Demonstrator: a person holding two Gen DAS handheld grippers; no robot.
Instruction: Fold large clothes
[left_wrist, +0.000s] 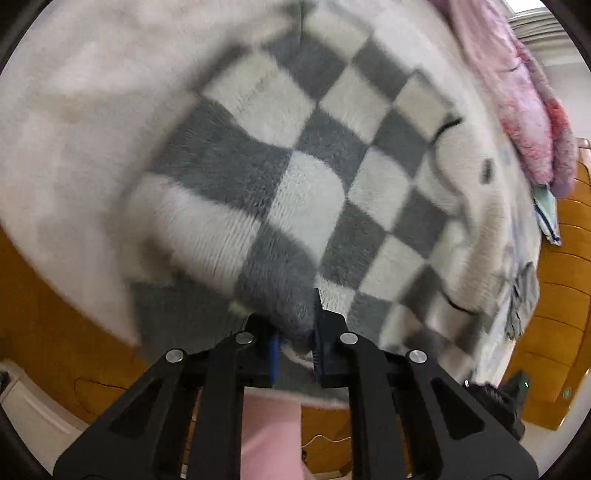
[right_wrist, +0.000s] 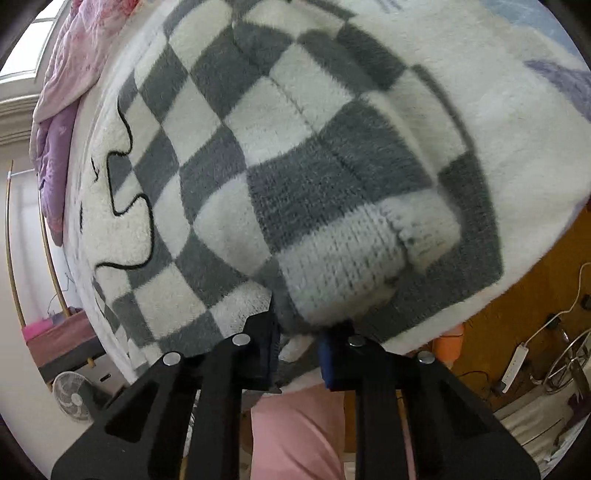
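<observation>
While both pairs of fingers stand nearly closed, the left gripper (left_wrist: 295, 343) pinches a grey fold of the checkered sweater (left_wrist: 295, 177) and the right gripper (right_wrist: 299, 350) nips its near hem. Beyond them the garment lies spread on the bed (left_wrist: 74, 110). It looks soft, thick and floppy, so I would take hold at edges and corners, not mid-panel.

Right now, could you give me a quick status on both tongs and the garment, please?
Left tongs shut on checkered sweater. Right tongs shut on it too. Sweater lying on white blanket. Nothing in the way.
</observation>
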